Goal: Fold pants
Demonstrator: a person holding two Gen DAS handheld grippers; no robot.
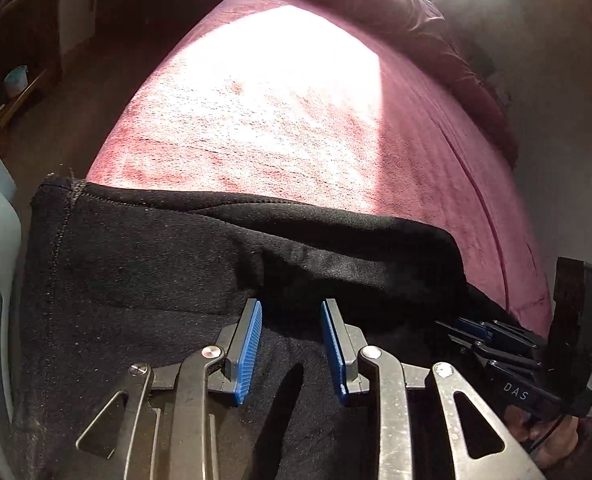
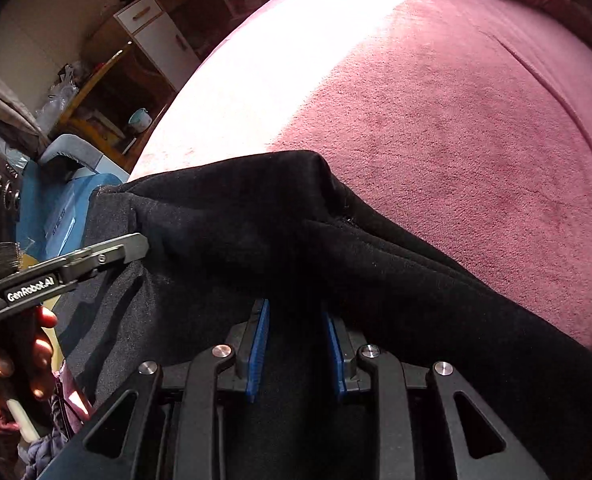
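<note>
The black pants (image 1: 168, 264), of a soft fleecy cloth with a stitched hem showing along the far edge, are lying folded over on themselves and stretching from the left of the left gripper (image 1: 292, 308) across to its right. A rounded fold of the cloth is bulging up just ahead of that gripper's parted blue pads (image 1: 252, 344), and flatter cloth is spreading beneath them. Seen from the right gripper (image 2: 296, 312), the pants (image 2: 256, 220) are rising in a peaked ridge straight ahead and running off low to the right, with the cloth draping over the tips of its spread fingers (image 2: 258, 336).
</note>
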